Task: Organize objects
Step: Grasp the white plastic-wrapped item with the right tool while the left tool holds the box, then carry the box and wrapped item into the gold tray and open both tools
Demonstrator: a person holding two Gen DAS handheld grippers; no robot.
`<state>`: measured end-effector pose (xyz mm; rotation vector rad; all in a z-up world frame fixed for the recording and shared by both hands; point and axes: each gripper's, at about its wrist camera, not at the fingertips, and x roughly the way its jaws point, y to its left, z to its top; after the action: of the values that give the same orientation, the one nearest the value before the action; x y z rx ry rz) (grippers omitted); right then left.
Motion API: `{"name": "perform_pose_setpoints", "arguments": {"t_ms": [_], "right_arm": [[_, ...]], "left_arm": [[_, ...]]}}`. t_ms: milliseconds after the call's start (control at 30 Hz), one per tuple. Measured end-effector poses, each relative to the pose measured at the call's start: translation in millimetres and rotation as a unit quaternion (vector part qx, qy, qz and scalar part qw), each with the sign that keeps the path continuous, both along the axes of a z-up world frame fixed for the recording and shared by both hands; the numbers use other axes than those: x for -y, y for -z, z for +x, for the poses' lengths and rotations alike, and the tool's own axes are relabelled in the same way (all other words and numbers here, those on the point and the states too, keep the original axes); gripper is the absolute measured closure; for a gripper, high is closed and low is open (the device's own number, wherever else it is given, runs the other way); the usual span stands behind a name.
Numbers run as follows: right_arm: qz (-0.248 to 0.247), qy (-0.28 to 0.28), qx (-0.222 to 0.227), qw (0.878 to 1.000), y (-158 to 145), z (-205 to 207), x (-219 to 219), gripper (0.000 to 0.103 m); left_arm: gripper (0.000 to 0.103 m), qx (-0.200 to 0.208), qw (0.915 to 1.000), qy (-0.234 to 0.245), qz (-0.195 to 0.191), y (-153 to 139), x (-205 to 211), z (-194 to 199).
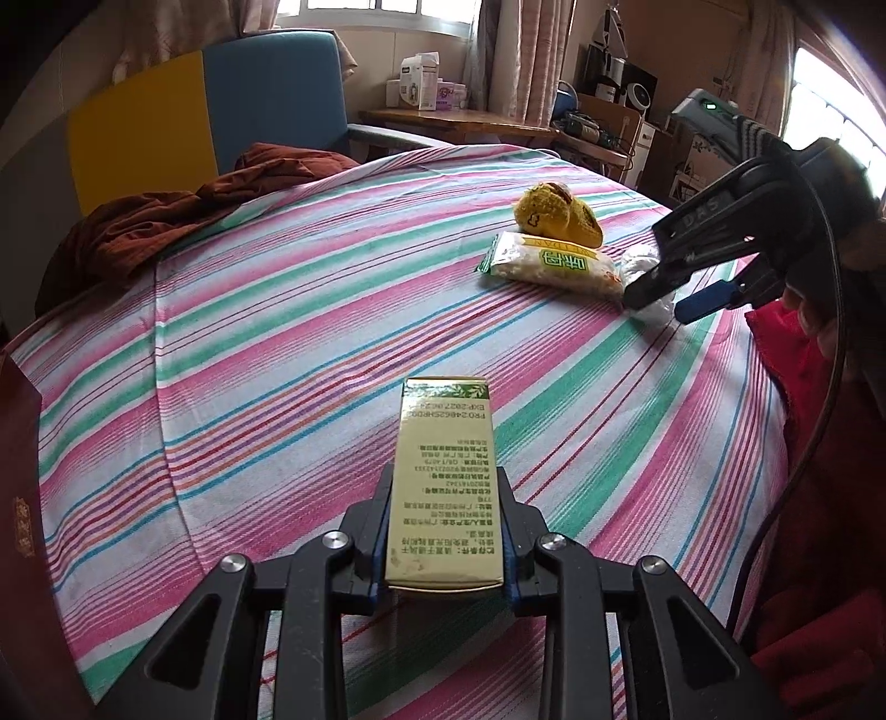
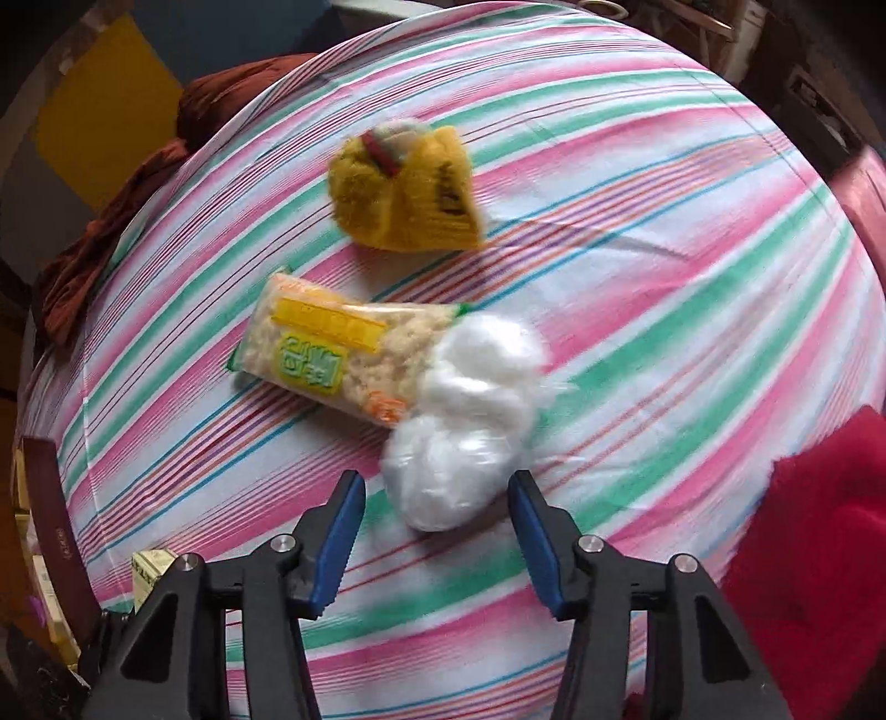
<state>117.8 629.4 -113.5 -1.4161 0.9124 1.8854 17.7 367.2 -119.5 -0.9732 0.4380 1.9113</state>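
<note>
Yellow plush toy and snack packet just beside cotton bag.

A home bedroom: striped bedsheet, curtained window, blue-and-yellow armchair, cluttered wooden desk.

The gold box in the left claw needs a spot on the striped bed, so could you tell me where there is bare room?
Free: the wide striped stretch between the gold box, the brown blanket and the snack packet. Crowded: the far right, where yellow plush toy, packet and white cotton bag cluster under the right claw.
</note>
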Motion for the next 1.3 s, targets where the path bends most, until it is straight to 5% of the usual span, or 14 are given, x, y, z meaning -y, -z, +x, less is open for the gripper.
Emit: {"name": "perform_pose_setpoints", "arguments": {"t_ms": [300, 367, 400, 600, 1000, 1300], "right_arm": [[-0.028, 0.073, -0.054, 0.995, 9, 15, -31, 0.042], [-0.018, 0.067, -0.06, 0.996, 6, 15, -31, 0.05], [-0.017, 0.064, -0.064, 0.996, 5, 15, -30, 0.064], [0.012, 0.036, -0.071, 0.997, -18, 22, -13, 0.067], [0.022, -0.11, -0.176, 0.978, -80, -4, 104, 0.067], [0.018, -0.216, -0.225, 0.95, -103, -60, 212, 0.067]], "left_arm": [[0.073, 0.006, 1.0, -0.004, 0.002, -2, 8, 0], [0.073, 0.006, 1.0, -0.005, 0.002, -2, 10, 1], [0.073, 0.006, 1.0, -0.005, 0.002, -3, 11, 1], [0.073, 0.009, 0.9998, -0.018, -0.002, -7, 22, 1], [0.073, -0.017, 0.9965, -0.078, 0.026, -56, 77, -4], [0.073, -0.066, 0.9802, -0.184, 0.035, -98, 156, -28]]}}
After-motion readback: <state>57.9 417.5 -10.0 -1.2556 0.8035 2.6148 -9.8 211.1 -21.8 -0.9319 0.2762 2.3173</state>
